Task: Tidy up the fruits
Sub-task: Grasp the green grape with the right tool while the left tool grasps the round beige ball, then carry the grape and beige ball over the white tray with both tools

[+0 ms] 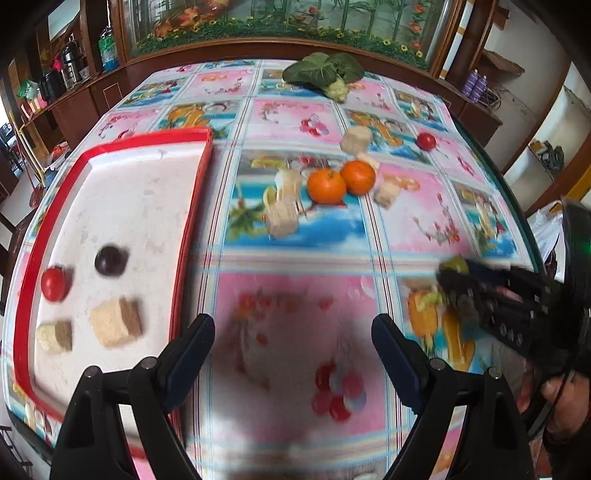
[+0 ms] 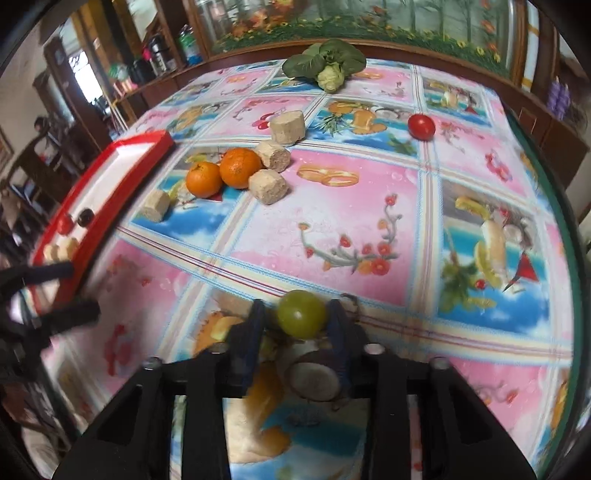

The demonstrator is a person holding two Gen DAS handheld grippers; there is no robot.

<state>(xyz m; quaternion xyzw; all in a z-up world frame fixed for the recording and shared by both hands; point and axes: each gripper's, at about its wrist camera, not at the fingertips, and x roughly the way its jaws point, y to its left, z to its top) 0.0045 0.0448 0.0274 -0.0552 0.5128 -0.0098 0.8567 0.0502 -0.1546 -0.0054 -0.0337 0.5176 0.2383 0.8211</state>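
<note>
- The right hand-held gripper (image 2: 297,321) has its dark jaws closed on a round, glossy green grape (image 2: 302,318), pinched between the fingertips above the worktop (image 2: 332,206), which is covered with a pink-and-blue cloth printed with fruit.
- In the left wrist view the same right hand-held gripper (image 1: 452,271) comes in from the right edge, blurred, with the green grape (image 1: 456,264) at its tip.
- The left hand-held gripper (image 1: 293,332) has its jaws spread wide with nothing between them, over bare cloth just beside the right rim of a red-rimmed white plastic tray (image 1: 192,221).
- On the tray lie a small red cherry tomato (image 1: 54,283), a dark purple round fruit (image 1: 110,260) close beside it, and two beige cut blocks with brown ends (image 1: 116,322), nearer the camera.
- Mid-worktop, two orange mandarins (image 2: 225,171) sit touching each other, with several beige cylindrical chunks (image 2: 271,186) scattered around them.
- A second red cherry tomato (image 2: 421,126) lies alone, well apart towards the far right.
- At the far edge of the worktop rests a leafy green vegetable with a pale stalk base (image 2: 327,66).
- Behind the worktop runs a dark wooden cabinet with a painted garden scene (image 1: 295,22).
</note>
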